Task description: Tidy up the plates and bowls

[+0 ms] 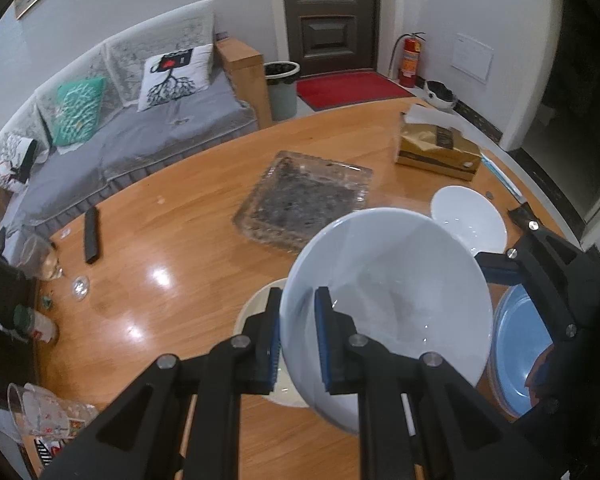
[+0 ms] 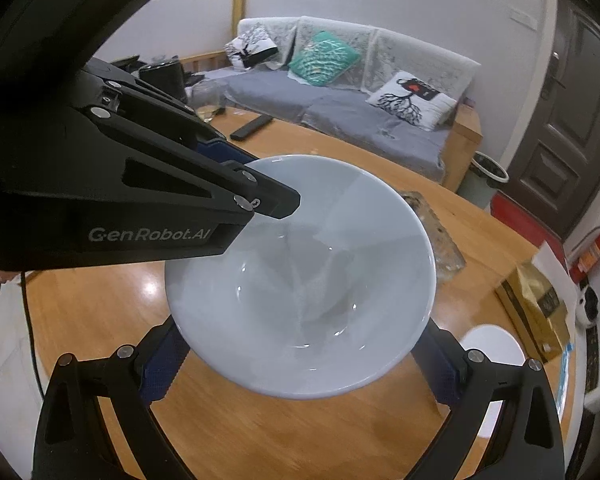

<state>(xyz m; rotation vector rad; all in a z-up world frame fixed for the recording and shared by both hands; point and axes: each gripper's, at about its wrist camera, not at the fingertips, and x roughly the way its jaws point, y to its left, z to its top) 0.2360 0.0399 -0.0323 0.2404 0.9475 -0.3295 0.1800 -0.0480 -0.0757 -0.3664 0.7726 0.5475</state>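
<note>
White bowl point(image 1: 392, 300), large, glossy, empty: held clear of the counter point(image 1: 160, 248) and tilted, gripped by both tongs at once.

Left tongs point(image 1: 298, 340): closed on the bowl's near-left rim, 1 blue pad point(image 1: 326, 340) inside the wall and 1 outside. In the right wrist view the same tongs point(image 2: 276, 204) reach in from the upper left and clamp the rim.

Right tongs point(image 2: 300, 360): jaws stand wide, 1 blue-padded finger at each side of the bowl's lower body; the pads appear to press the outer wall, though the contact points are partly hidden under the bowl. In the left wrist view these tongs enter from the right edge, fingertips behind the bowl.

Cream plate point(image 1: 256, 312): on the counter directly below the raised bowl, mostly covered by it and the left tongs.

Blue plates point(image 1: 520, 352): a stack on the counter at the right, just beside the bowl, partly behind the right tongs.

Small white bowl point(image 1: 470, 216): on the counter beyond the raised bowl, near the far right edge.

Square glass tray point(image 1: 304, 196): centre of the counter, behind the bowl.

Tissue box point(image 1: 436, 148): gold-brown, far right of the counter.

Remote control point(image 1: 92, 236): black, left part of the counter, well apart from the dishes.

Glass jug point(image 1: 40, 256): far left edge.
</note>
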